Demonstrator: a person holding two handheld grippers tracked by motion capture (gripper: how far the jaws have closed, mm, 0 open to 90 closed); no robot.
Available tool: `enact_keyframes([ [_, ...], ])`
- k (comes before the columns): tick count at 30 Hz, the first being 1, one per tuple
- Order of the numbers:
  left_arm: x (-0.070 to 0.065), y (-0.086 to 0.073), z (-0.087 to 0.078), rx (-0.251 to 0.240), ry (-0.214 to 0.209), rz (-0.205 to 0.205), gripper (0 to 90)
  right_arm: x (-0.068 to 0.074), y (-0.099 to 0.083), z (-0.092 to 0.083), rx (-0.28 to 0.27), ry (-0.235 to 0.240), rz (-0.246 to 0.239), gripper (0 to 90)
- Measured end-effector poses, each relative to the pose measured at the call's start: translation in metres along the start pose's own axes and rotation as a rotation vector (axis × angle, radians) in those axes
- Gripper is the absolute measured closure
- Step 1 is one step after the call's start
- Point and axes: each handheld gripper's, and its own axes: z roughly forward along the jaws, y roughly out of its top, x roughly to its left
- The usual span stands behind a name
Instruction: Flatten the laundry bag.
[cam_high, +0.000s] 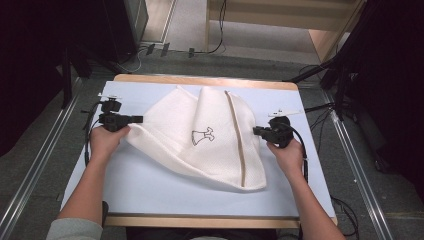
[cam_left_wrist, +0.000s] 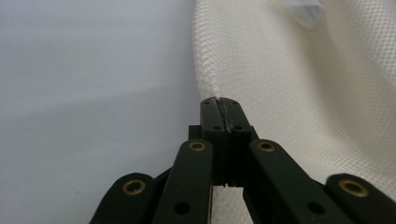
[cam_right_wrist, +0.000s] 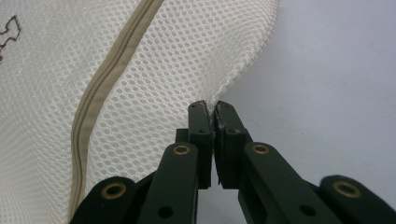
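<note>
A white mesh laundry bag (cam_high: 200, 140) with a beige zipper (cam_high: 239, 145) and a small black printed figure (cam_high: 202, 135) lies spread over the middle of the table. My left gripper (cam_high: 139, 119) is shut on the bag's left edge, and in the left gripper view the seamed hem (cam_left_wrist: 208, 70) runs straight into the closed jaws (cam_left_wrist: 218, 100). My right gripper (cam_high: 256, 131) is shut on the bag's right edge. In the right gripper view the mesh (cam_right_wrist: 154, 84) is pinched between the jaw tips (cam_right_wrist: 212, 105), with the zipper (cam_right_wrist: 100, 93) running off to the left.
The table (cam_high: 150, 195) has a pale blue top with a wooden rim. Cables (cam_high: 90, 135) trail from both grippers. Dark stands and floor rails (cam_high: 35, 165) flank the table, and a wooden frame (cam_high: 325, 35) stands beyond it.
</note>
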Motion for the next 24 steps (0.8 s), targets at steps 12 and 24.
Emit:
enact_keyframes([
  [12,0.031,-0.014,-0.030,-0.048,0.039,-0.085,90.0,-0.015,-0.005,-0.015,0.008,0.016,0.033,87.9],
  [24,0.036,-0.015,-0.017,-0.001,0.099,-0.065,90.0,-0.017,-0.016,0.016,0.108,0.015,0.047,87.6],
])
